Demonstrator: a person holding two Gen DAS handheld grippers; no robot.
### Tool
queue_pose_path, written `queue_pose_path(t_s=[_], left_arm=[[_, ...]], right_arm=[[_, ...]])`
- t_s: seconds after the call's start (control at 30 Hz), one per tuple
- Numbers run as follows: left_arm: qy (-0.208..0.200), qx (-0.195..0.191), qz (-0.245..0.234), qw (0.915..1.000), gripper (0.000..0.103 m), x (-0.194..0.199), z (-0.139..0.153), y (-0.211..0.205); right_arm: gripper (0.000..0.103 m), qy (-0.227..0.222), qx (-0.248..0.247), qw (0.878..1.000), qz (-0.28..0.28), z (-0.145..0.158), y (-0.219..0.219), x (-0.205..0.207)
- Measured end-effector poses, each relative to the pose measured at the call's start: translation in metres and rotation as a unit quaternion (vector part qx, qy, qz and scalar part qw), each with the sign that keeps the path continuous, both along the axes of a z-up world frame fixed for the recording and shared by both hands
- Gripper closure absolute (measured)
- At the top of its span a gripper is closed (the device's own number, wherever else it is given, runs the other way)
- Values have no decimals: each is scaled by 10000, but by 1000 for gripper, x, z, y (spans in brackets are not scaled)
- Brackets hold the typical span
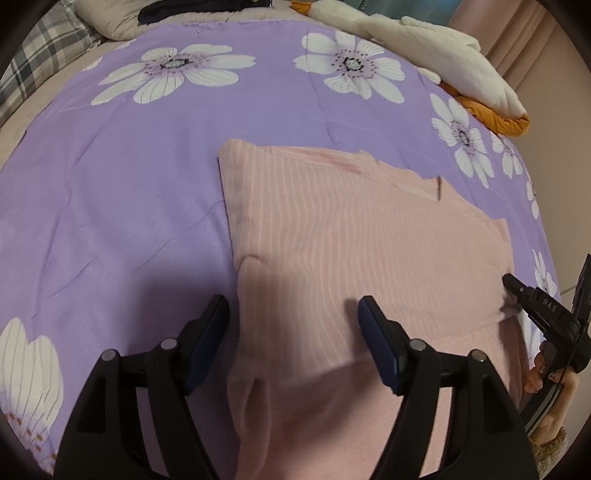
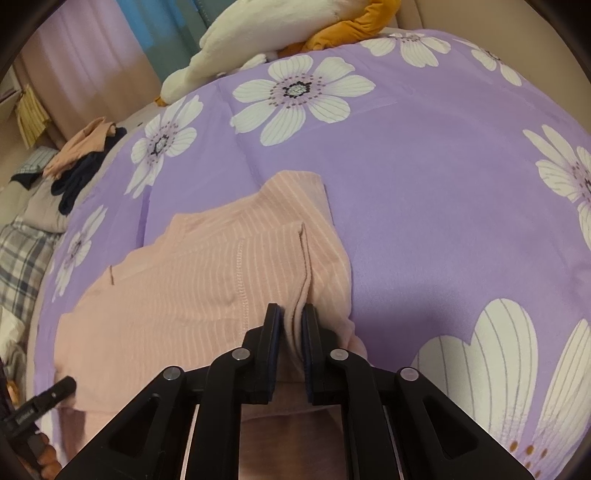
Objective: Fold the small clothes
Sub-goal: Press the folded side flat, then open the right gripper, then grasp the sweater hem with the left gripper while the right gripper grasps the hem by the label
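A pink striped garment [image 1: 354, 236] lies partly folded on a purple flowered bedspread [image 1: 147, 177]. My left gripper [image 1: 293, 310] is open just above the garment's near left edge, holding nothing. My right gripper [image 2: 293, 319] is shut on a bunched fold of the pink garment [image 2: 221, 273] at its near right edge. The right gripper also shows in the left wrist view [image 1: 517, 288] at the garment's right side. The left gripper's tip shows in the right wrist view [image 2: 61, 387] at the garment's lower left.
A white and orange plush toy [image 1: 424, 48] lies at the far right of the bed. A plaid pillow [image 1: 40, 62] and dark clothes [image 1: 192, 9] lie at the far left. A pile of clothes [image 2: 81, 151] sits beyond the bedspread.
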State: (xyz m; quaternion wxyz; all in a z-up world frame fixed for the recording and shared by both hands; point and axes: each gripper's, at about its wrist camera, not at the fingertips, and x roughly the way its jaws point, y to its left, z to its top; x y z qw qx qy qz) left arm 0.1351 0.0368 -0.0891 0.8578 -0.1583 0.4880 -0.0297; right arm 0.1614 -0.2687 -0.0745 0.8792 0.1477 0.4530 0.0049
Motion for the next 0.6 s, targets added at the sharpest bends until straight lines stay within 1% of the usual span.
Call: queue_pose_path(t_s=[0.03, 0.07, 0.1, 0.13, 0.17, 0.2, 0.23, 0.33, 0.43, 0.53, 0.6], left_arm=[[-70, -24, -6, 10000, 31, -5, 5, 0], [-155, -36, -10, 9999, 31, -10, 12, 1], [-263, -40, -2, 9996, 30, -16, 21, 2], [-370, -47, 28, 9993, 26, -23, 30, 4], [-463, -72, 53, 9989, 23, -30, 37, 5], [-576, -126, 88, 9982, 18, -38, 45, 8], [-655, -175, 112, 9976, 16, -45, 51, 10], [-836, -264, 61, 9961, 16, -71, 67, 13], [-794, -116, -11, 9968, 16, -94, 68, 14], [-650, -57, -78, 9978, 16, -117, 58, 16], [-484, -50, -143, 9987, 16, -135, 45, 17]], right_arm=[[75, -52, 88, 9999, 42, 6, 0, -4], [67, -120, 174, 9997, 83, 11, -1, -8], [51, -203, 261, 9994, 112, 16, -1, -13], [37, -356, 344, 9987, 139, 24, -2, -19], [32, -498, 402, 9978, 160, 35, -3, -27], [27, -573, 410, 9974, 169, 43, -4, -33], [27, -639, 404, 9970, 170, 52, -6, -40], [26, -837, 403, 9954, 216, 76, -13, -63], [23, -1009, 317, 9939, 312, 91, -21, -94], [23, -968, 150, 9947, 315, 88, -30, -120], [23, -859, 80, 9958, 322, 81, -34, -131]])
